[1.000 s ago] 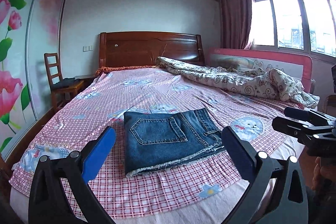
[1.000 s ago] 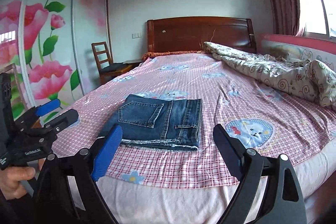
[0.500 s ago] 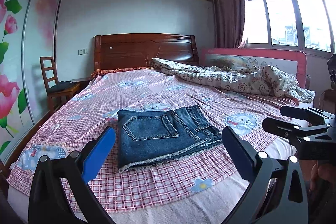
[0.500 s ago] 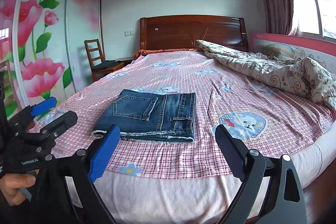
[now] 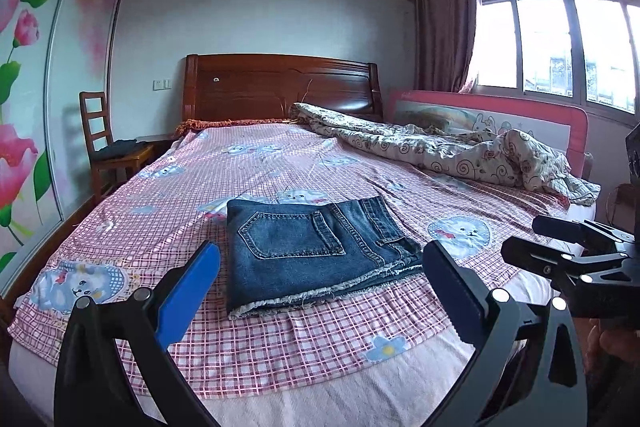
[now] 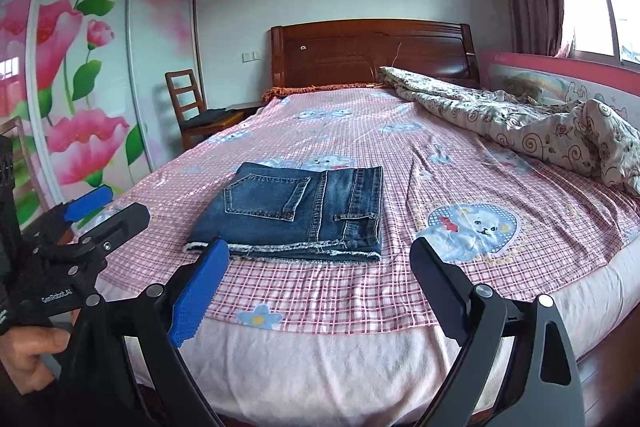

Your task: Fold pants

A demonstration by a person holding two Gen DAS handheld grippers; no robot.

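Note:
The blue denim pants [image 5: 308, 251] lie folded into a compact rectangle on the pink checked bed sheet [image 5: 248, 179], back pocket up, frayed hems toward me. They also show in the right wrist view [image 6: 296, 211]. My left gripper [image 5: 320, 283] is open and empty, held off the foot of the bed, apart from the pants. My right gripper [image 6: 316, 275] is open and empty, also short of the bed's edge. Each gripper shows in the other's view: the right one [image 5: 568, 247] and the left one [image 6: 104, 211].
A crumpled patterned quilt [image 5: 448, 147] lies along the bed's right side by a pink guard rail [image 5: 520, 111]. A wooden headboard [image 5: 280, 87] stands at the far end. A wooden chair [image 5: 108, 147] and a flowered wardrobe [image 6: 80, 67] are on the left.
Both grippers have drawn back from the bed and away from the pants, staying open. The folded pants have not moved.

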